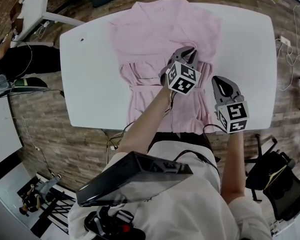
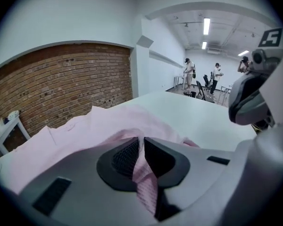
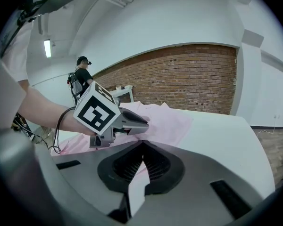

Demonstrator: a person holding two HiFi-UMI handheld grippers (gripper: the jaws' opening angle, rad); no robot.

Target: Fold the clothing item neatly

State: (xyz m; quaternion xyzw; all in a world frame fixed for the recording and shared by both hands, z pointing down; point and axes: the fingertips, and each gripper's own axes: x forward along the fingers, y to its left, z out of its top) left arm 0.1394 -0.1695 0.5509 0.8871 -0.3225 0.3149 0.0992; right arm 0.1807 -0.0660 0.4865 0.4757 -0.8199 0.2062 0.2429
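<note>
shirt (image 1: 160,34), pink, lies flat on table (image 1: 90,74) ahead of both tools. left gripper (image 1: 189,54) pinches a bunched fold; right gripper (image 1: 221,84) clamps a thin edge. judged light, limp, creasing easily: hold hems.

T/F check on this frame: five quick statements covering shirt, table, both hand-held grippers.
1. The shirt is pink. True.
2. The shirt lies on the floor. False: it lies on the white table.
3. The left hand-held gripper is open and empty. False: its jaws are shut on a fold of the shirt.
4. The right hand-held gripper has its jaws together. True: they pinch a pale strip of the shirt.
5. A brick wall stands beyond the table. True.
</note>
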